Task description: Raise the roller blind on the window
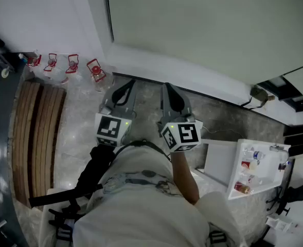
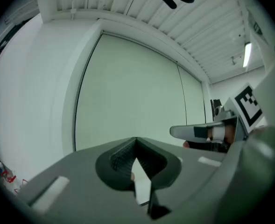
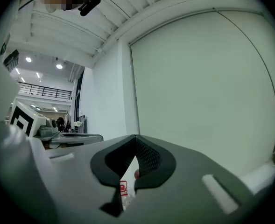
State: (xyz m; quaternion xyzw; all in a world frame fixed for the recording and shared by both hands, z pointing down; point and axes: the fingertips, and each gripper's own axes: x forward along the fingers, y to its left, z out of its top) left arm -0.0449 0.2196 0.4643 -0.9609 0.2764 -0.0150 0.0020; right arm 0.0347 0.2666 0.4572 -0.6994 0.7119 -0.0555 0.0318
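The roller blind (image 1: 208, 24) runs off the top and right edges of the head view, so its upper end is out of frame. In the left gripper view, the grey body of the left gripper (image 2: 136, 139) covers the blind's lower edge. The red objects (image 1: 95, 70) by the wall are too small to identify. The bottles (image 1: 250, 163) on the white shelf (image 1: 267, 176) are also too small.

The left gripper (image 1: 126, 84) and the right gripper (image 1: 167, 87) are both grey plastic. Each tapers to two curved jaws lined with black, finely gridded pads (image 2: 121, 158). Behind the jaws sits a white cube (image 1: 110, 128) printed with black square markers, with a small green light (image 1: 126, 123) on its edge. The person wears a pale top (image 1: 141, 189) with a faint grey print. Behind the left cube there is a black sleeve (image 1: 93, 166) and a black strap (image 1: 51, 198).
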